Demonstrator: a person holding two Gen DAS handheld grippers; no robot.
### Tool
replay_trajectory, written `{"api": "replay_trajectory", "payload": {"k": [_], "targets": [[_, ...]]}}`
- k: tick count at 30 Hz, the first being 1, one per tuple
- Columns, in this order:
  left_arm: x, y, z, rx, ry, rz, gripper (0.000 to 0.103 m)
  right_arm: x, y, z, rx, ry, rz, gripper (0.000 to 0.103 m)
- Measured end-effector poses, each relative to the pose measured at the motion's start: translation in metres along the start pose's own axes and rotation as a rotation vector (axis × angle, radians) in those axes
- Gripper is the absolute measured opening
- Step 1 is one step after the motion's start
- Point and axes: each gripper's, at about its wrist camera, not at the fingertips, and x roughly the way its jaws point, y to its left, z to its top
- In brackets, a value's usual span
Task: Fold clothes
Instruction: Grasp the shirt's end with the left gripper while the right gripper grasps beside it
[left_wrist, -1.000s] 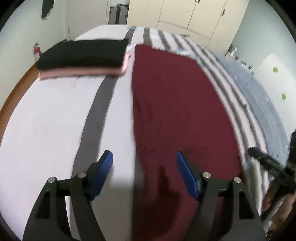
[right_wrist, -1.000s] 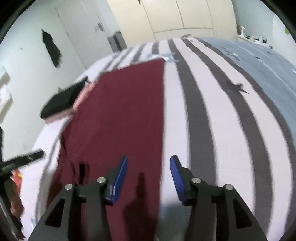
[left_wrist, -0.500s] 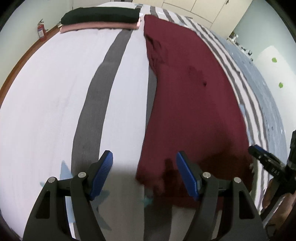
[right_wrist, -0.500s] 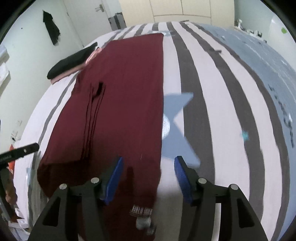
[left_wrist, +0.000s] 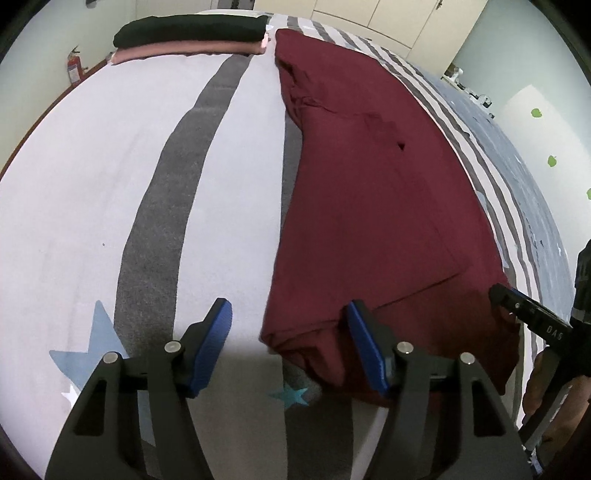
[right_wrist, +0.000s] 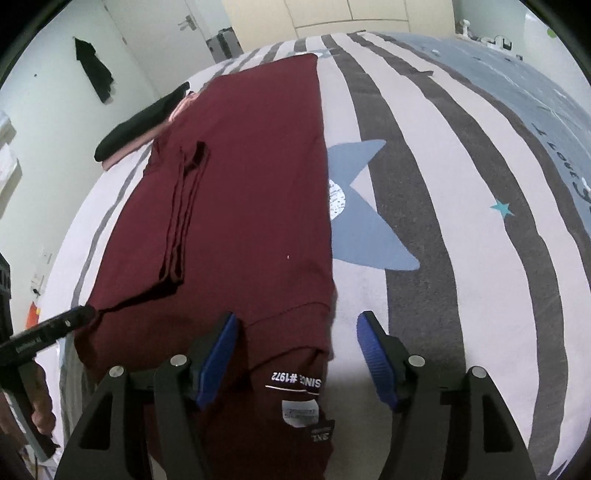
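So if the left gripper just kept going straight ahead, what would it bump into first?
Probably the near left corner of the maroon garment on the bed; the open left gripper straddles that edge, though depth is unclear.

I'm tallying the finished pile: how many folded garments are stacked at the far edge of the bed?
2: a black garment on top, a pink garment directly beneath it, left of the maroon shirt. More could be hidden between them.

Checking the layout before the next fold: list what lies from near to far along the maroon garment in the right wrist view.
Right gripper → printed neck label → maroon garment body → folded sleeve → garment's far edge → closet doors.
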Motion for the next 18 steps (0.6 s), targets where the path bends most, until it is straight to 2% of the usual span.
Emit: {"api": "replay_trajectory", "payload": {"k": [4,7,9,10,12,14,18], "targets": [[0.005,-0.002,0.002,-0.030,0.007,-0.036,0.061,-0.003,0.003,-0.006,-0.003,0.007,0.033,0.065],[0.007,-0.008,0.003,-0.015,0.018,-0.045,0.059,-0.002,0.007,-0.009,-0.026,0.009,0.027,0.065],[0.009,-0.014,0.004,-0.007,0.027,-0.058,0.048,-0.002,0.006,-0.007,-0.013,0.010,0.048,0.065],[0.012,-0.017,0.004,0.000,0.027,-0.062,0.038,-0.001,0.006,-0.006,-0.005,0.011,0.060,0.064],[0.018,-0.023,0.006,0.005,0.032,-0.069,0.029,0.000,0.008,-0.003,-0.003,0.016,0.081,0.058],[0.018,-0.023,0.007,0.000,0.037,-0.082,0.020,0.002,0.011,-0.001,-0.014,0.023,0.077,0.041],[0.018,-0.026,0.010,0.004,0.033,-0.086,0.013,0.002,0.006,0.002,0.006,0.027,0.104,0.018]]}}
